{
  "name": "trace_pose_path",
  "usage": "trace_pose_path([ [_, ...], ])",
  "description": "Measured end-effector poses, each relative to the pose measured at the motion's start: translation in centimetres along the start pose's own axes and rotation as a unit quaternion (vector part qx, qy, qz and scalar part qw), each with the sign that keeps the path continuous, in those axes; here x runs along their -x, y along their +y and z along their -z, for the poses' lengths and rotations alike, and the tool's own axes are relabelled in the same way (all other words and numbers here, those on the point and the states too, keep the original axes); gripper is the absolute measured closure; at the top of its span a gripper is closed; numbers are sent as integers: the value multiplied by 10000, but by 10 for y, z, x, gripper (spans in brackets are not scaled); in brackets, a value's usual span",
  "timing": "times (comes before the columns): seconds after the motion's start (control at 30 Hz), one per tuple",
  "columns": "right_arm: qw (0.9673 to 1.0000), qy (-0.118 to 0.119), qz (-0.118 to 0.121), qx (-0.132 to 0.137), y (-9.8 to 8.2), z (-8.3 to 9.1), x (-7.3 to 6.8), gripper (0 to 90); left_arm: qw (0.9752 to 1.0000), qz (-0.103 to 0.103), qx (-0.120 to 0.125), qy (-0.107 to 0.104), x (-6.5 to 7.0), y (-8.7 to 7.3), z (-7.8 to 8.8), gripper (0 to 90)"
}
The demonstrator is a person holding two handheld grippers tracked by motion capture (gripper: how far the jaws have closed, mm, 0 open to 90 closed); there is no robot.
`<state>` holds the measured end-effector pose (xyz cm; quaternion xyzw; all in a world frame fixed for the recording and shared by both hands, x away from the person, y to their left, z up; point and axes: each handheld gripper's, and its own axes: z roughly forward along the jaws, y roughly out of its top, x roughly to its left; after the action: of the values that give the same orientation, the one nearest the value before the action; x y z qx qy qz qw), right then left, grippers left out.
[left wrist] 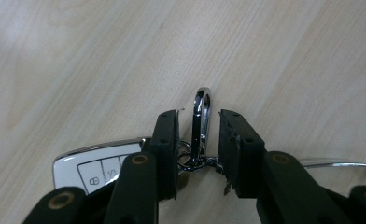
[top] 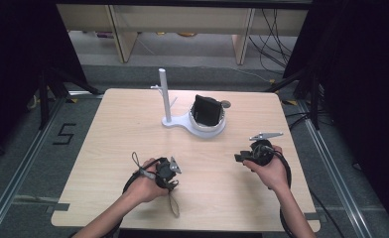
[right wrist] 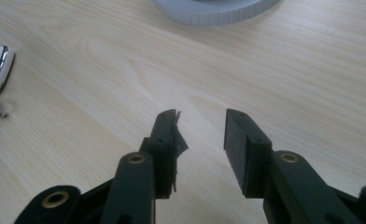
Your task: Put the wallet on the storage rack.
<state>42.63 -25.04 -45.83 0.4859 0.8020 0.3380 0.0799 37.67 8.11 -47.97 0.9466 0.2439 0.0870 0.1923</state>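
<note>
1. Nearest the person, the left tongs [left wrist: 198,135] pointed down at the pale wood-grain table [top: 133,124]. They were part open, with a shiny chrome snap clip [left wrist: 202,121] standing between the pads. A gap showed on each side of the clip, so they did not look to be pressing on it.
2. Small chrome rings [left wrist: 190,156] joined the clip to a white, chrome-edged car key fob [left wrist: 97,165]. The fob lay flat on the table at the near left, partly hidden under the left tong arm.
3. The key set would likely handle as light and stiff, but loose at the rings, so the fob should swing once lifted. The polished chrome looked slippery. The clip's flat sides, or the fob's broad body, seemed the surest places to take hold.
4. At the near right, the right tongs [right wrist: 200,140] hovered over bare table, part open and holding nothing.
5. Farther off, near the table's middle far side, stood a white stand with an upright post [top: 165,96]. Its round tray [top: 207,130] held a dark, boxy object [top: 206,110] that I could not identify.
</note>
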Motion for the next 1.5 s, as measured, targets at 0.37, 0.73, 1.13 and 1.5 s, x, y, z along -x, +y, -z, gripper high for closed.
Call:
trace_pose_path([
  [0.37,9999,85,-43,-42,1,-1,-3,652,9933,-592,-833,-537,-22,18,2,664],
  [0.73,9999,62,98,3,0,-2,0,649,9779,-1069,-1580,-856,-22,35,-7,655],
  [1.13,9999,110,33,12,-1,-1,-2,645,9652,-1652,-1862,-796,-5,32,-13,726],
  [1.5,9997,172,-123,-93,-3,-5,-5,644,9681,-1602,-1656,-983,-8,33,-7,860],
])
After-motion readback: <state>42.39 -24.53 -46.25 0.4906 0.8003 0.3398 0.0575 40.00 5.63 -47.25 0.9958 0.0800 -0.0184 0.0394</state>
